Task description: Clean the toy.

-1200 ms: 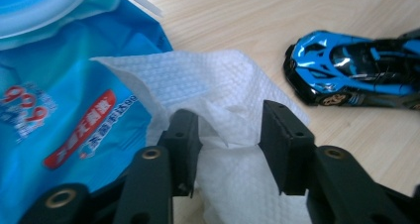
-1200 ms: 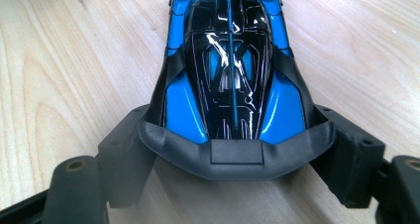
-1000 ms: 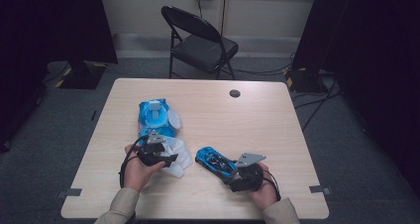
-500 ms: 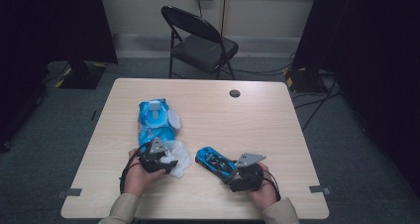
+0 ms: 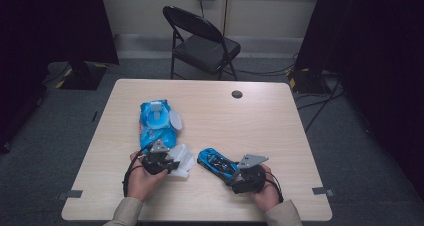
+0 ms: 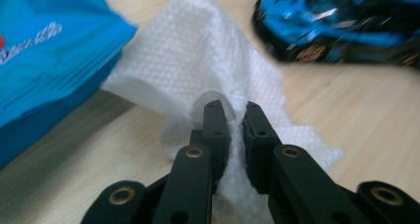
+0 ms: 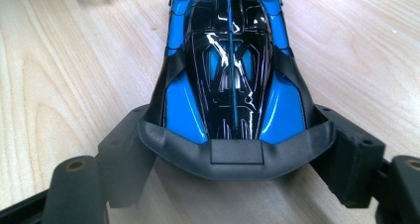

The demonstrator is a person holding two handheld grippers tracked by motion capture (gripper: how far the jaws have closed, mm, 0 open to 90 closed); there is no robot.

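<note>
1. While the right gripper (image 5: pixel 239 175) clamped the rear of the blue toy car (image 5: pixel 217 162) near the right front of the table (image 5: pixel 260 121), its jaws stood wide with the pads pressed on the car's flanks just ahead of the dark rear wing (image 7: pixel 236 157).
2. Just left of the car, the white wipe (image 6: pixel 198 65) lay crumpled on the wood, and the left gripper (image 6: pixel 232 116) had just been closing on it; its jaws stood nearly together, pinching a raised fold of the cloth between them.
3. The pinch looked shallow, so the fold could have slipped free on a quick lift, leaving the wipe on the table.
4. The car was held by its tail alone, so pressure from wiping on the far nose could have pivoted it or pushed it out of the pads.
5. A loose corner of the wipe trailed toward the blue wipes packet (image 5: pixel 156 123), which lay just beyond the left gripper with its lid flap open; dragging the cloth that way could have snagged it.
6. Nothing stood between wipe and car.
7. Farther off, a round dark cable port (image 5: pixel 237 94) sat in the far tabletop, and a folding chair (image 5: pixel 202 43) stood beyond the table.
</note>
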